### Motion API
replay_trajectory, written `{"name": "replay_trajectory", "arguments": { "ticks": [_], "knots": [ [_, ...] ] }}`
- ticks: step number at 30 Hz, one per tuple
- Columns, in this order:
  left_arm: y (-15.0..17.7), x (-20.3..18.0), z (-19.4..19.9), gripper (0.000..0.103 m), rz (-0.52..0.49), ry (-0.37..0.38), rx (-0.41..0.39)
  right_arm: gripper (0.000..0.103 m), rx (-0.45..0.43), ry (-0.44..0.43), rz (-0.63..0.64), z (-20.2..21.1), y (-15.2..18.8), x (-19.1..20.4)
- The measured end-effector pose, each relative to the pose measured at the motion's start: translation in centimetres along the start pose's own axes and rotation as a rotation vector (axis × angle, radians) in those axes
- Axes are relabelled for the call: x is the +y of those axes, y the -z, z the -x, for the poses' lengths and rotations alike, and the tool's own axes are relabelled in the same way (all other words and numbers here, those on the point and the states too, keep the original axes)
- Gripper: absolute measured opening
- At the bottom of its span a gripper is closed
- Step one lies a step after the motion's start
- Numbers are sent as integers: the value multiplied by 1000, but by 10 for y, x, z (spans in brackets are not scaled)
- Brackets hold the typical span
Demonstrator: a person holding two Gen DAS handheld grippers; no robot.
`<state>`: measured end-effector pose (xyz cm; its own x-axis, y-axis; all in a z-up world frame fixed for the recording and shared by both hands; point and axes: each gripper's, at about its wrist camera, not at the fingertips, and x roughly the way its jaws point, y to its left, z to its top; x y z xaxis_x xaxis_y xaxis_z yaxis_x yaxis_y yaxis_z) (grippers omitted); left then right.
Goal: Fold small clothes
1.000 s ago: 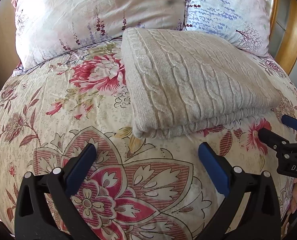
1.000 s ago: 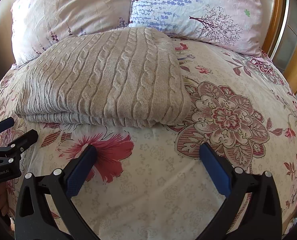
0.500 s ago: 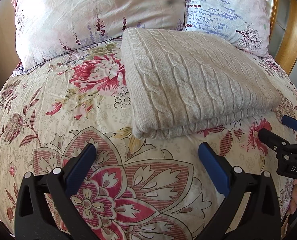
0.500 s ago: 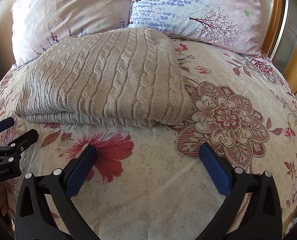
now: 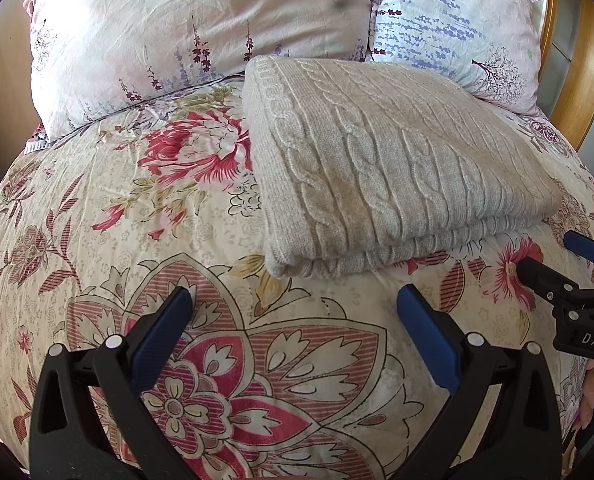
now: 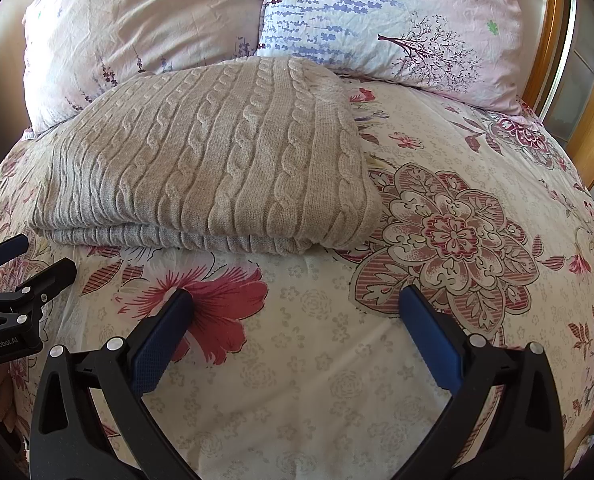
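Nothing has moved since the earlier frame: your left gripper (image 5: pixel 295 304) and right gripper (image 6: pixel 297 304) still hover spread wide, empty. The folded sweater (image 5: pixel 385 168) lies on the floral duvet (image 5: pixel 117 220), just ahead, against the pillows (image 5: pixel 201 20).

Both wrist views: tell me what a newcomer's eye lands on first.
A folded beige cable-knit sweater lies mid-bed on the floral bedspread, its far edge against two pale pillows. In front, the left gripper and right gripper stand wide open, short of it, holding nothing.
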<state>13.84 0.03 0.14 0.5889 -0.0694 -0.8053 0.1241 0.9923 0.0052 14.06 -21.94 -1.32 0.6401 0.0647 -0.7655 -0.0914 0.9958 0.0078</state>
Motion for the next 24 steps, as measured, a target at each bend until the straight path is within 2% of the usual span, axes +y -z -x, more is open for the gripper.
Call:
{"name": "replay_trajectory", "arguments": {
  "ticks": [24],
  "knots": [
    [0, 0, 0, 101, 1, 0, 0, 102, -2, 5, -6, 0, 0, 1]
  ]
}}
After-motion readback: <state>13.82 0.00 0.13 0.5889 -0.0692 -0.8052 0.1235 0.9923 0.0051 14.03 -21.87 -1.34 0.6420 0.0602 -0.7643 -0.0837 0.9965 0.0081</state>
